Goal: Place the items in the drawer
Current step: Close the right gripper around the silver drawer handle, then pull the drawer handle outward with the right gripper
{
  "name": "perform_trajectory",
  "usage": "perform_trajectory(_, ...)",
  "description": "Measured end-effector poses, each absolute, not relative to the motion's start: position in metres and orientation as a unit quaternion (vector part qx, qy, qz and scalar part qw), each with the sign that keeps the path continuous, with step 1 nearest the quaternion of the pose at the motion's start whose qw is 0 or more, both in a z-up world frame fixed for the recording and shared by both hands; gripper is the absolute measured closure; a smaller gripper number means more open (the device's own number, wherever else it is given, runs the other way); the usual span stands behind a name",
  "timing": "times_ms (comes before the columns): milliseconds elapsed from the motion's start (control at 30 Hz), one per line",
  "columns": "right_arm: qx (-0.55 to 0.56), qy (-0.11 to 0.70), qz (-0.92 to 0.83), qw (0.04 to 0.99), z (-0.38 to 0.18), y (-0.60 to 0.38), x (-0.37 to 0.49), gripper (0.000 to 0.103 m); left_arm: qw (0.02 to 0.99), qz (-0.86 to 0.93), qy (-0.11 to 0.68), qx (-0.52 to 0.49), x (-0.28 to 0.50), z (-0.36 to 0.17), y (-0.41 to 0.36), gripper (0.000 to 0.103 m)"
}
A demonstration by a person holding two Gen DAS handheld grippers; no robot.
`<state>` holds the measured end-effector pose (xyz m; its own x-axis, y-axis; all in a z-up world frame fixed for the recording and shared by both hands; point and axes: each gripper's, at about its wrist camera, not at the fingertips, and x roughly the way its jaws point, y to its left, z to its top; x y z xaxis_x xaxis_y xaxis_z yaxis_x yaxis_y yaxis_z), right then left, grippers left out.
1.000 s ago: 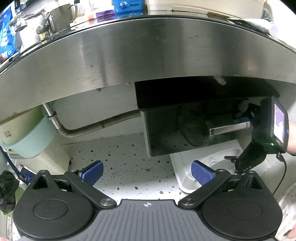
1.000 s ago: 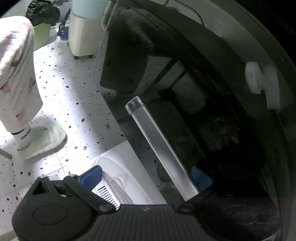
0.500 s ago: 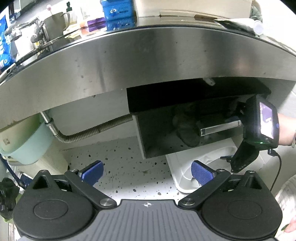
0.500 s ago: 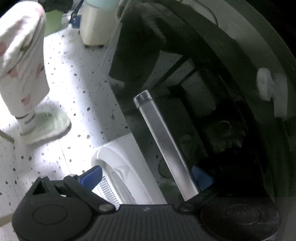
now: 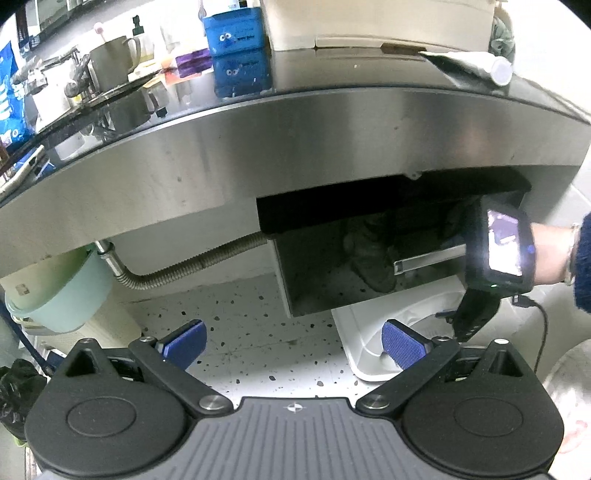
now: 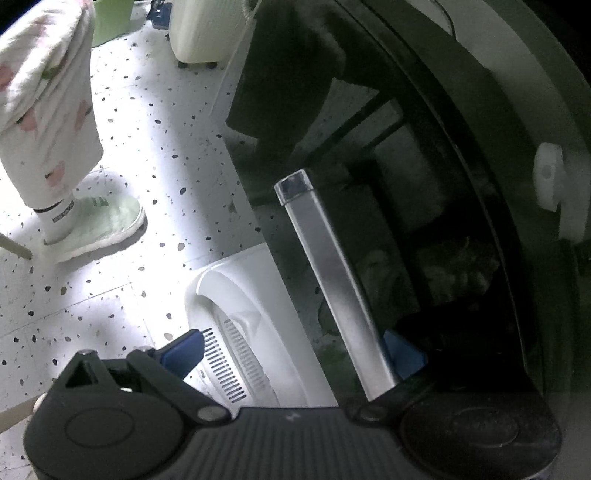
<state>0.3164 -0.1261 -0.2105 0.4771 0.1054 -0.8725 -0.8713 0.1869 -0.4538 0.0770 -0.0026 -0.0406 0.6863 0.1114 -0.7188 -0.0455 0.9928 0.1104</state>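
Trouble could start right at the brushed-metal bar handle (image 6: 334,280) on the glossy black drawer front (image 5: 354,266), because the right gripper (image 6: 295,354) straddles it with jaws spread wide, one blue pad on the floor side, the other tucked behind the bar, nothing clamped. Pull now and I reckon the hook could slide along that smooth bar and slip off its capped end. The drawer hangs under the curved stainless-steel surface (image 5: 295,147) and looks partly out, its inside too dark to read. The left gripper (image 5: 293,338) hovers low over the speckled floor (image 5: 240,325), jaws apart and empty, so no item is in hand; the blue tin (image 5: 234,31) and metal mug (image 5: 110,61) sit up top. A white plastic appliance (image 6: 251,332) lies on the floor right below the drawer; a hurried move down there could knock it.
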Motion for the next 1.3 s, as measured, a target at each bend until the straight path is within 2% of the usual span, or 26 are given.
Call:
perform_trajectory(400, -0.522, 0.398, 0.354, 0.666, -0.211, -0.12, 0.323, 0.0, 0.921, 0.026, 0.388, 0.038, 0.064, 0.007, -0.004, 0.001)
perform_trajectory(1300, -0.535, 0.386, 0.347, 0.667, -0.214, -0.121, 0.307, 0.0, 0.941, 0.031, 0.334, 0.034, 0.035, 0.003, 0.0, 0.001)
